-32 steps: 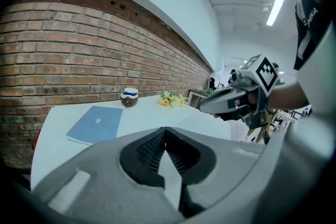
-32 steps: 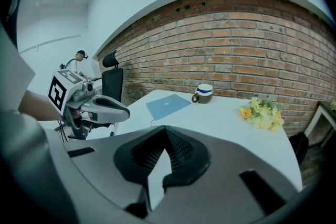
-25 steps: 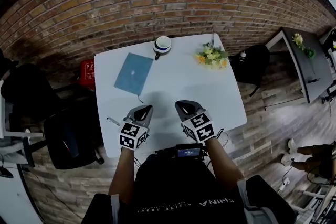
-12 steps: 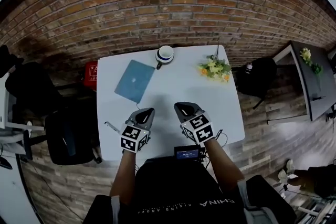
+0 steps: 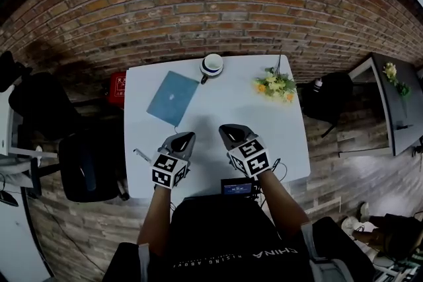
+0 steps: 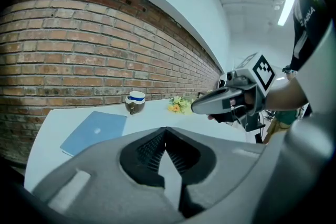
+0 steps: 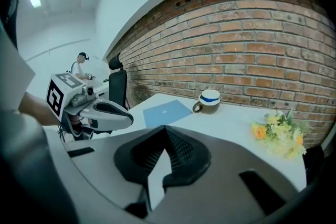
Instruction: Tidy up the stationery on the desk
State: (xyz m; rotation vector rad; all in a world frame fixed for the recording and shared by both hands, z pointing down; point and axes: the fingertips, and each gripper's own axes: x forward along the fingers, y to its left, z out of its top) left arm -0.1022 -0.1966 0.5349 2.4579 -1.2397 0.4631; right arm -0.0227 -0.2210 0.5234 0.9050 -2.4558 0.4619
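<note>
Head view: a notebook [image 5: 172, 98] is seen near the table's [image 5: 225, 102] far left corner and a pen [image 5: 141, 154] at its near left edge. Nothing is judged tidied yet. The left gripper [image 5: 183, 137] and right gripper [image 5: 228, 131] are held over the near edge, jaws pressed together on nothing.

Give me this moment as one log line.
left gripper: shut, empty | right gripper: shut, empty | both above near half of desk | blue notebook, pen: untouched
</note>
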